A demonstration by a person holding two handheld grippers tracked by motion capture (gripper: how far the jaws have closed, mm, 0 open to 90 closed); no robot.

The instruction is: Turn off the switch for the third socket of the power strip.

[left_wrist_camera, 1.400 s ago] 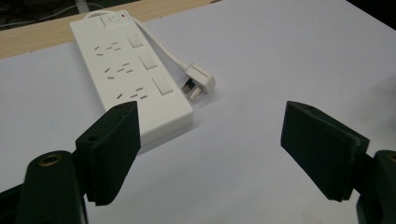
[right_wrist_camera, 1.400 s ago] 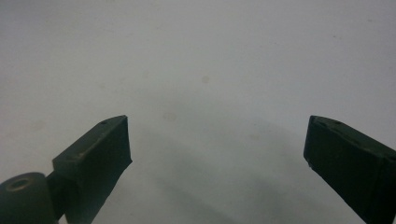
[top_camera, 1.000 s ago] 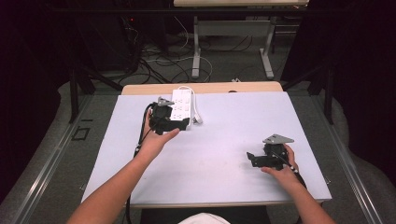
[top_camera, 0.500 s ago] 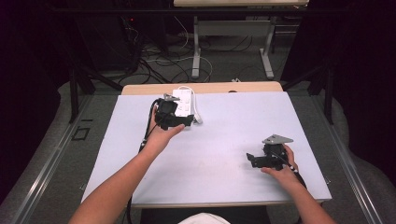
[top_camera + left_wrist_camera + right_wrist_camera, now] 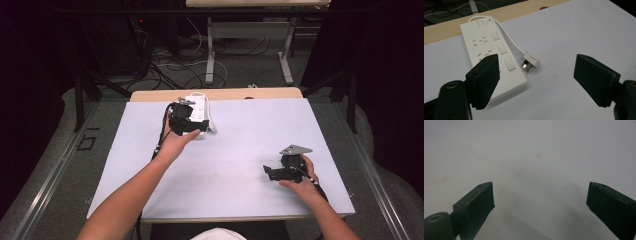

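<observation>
White rectangular plastic power strip (image 5: 196, 116) lies flat near the far edge of the pale lavender surface (image 5: 240, 150), its long axis running away from the person, next to the bare wooden strip (image 5: 260, 93) along that far edge. Its short white cord (image 5: 510, 41) loops from the switch end down along one long side of the strip and ends in a white plug (image 5: 530, 63), lying on the surface just beside the strip with its metal pins exposed.

Left claw (image 5: 189, 125), black, two-jaw, held in the person's left hand (image 5: 172, 145), sits over the near end of the power strip. In the left gripper view the left claw (image 5: 546, 80) has its jaws wide apart with nothing between them. One jaw overlaps the near end of the strip in that view; whether it touches the casing cannot be told. The other jaw stands over bare surface, apart from the strip, past the plug. The plug lies ahead of the gap between the jaws.

Right claw (image 5: 272, 172), black with a grey three-cornered plate on top, is held in the right hand (image 5: 300, 177), well apart from the power strip, toward the near corner of the surface. In the right gripper view the right claw (image 5: 540, 200) has its jaws wide apart, holding nothing, over bare surface.
</observation>
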